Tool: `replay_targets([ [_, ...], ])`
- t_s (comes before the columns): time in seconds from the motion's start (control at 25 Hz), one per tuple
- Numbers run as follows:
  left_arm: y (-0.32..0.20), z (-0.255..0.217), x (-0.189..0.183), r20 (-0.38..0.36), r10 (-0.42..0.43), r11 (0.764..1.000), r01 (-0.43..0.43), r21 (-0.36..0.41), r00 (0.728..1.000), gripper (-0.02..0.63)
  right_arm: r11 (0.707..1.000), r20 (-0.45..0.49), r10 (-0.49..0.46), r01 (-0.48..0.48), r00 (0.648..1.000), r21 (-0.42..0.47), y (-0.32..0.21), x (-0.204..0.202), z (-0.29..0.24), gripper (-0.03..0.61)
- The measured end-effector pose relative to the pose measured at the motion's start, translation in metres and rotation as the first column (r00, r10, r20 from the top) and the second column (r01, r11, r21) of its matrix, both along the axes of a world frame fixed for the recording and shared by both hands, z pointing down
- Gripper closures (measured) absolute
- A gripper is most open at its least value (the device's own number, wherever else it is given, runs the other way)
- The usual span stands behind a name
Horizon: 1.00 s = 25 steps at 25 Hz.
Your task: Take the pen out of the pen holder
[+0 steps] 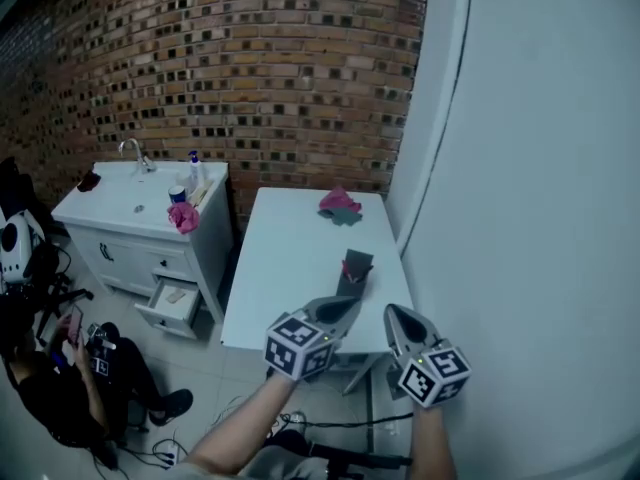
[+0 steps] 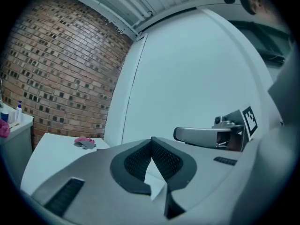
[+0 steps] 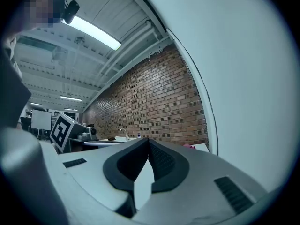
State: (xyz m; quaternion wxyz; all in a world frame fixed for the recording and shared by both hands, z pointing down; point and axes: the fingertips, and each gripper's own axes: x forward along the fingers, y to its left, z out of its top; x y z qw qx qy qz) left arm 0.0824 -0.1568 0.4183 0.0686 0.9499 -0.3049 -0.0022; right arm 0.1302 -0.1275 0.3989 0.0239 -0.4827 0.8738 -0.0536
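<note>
- White surface (image 1: 290, 258): dark pen holder (image 1: 355, 268) near right edge, pink cloth (image 1: 338, 203) at far edge.
- Left claw (image 1: 345, 306), right claw (image 1: 400, 318): both closed, empty, over near edge.

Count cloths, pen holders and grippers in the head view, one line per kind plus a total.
Cloths: 2, one on the white table, one on the sink cabinet
Pen holder: 1, on the table
Grippers: 2, left gripper and right gripper, both shut, empty
Total: 5
</note>
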Motion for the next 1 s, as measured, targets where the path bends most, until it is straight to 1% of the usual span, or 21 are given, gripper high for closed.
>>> replay_targets([
  [0.36,-0.087,0.009,-0.003,0.019,0.024,0.999,-0.024,-0.030,1.000,0.618,0.998,0.001,0.038,-0.038,0.999,-0.045,-0.087,0.001,0.007,0.591],
  [0.6,-0.134,0.018,-0.009,0.036,0.049,0.997,-0.047,-0.065,0.998,0.618,0.993,0.002,0.078,-0.078,0.997,-0.085,-0.134,-0.002,0.014,0.591],
  [0.8,-0.166,0.037,-0.007,0.058,0.051,0.994,-0.045,-0.102,0.997,0.618,0.988,-0.003,0.103,-0.103,0.995,-0.112,-0.162,0.002,0.022,0.591],
  [1.0,-0.183,0.052,-0.006,0.075,0.042,0.992,-0.033,-0.119,0.996,0.618,0.983,0.000,0.129,-0.128,0.992,-0.134,-0.180,0.010,0.030,0.591],
])
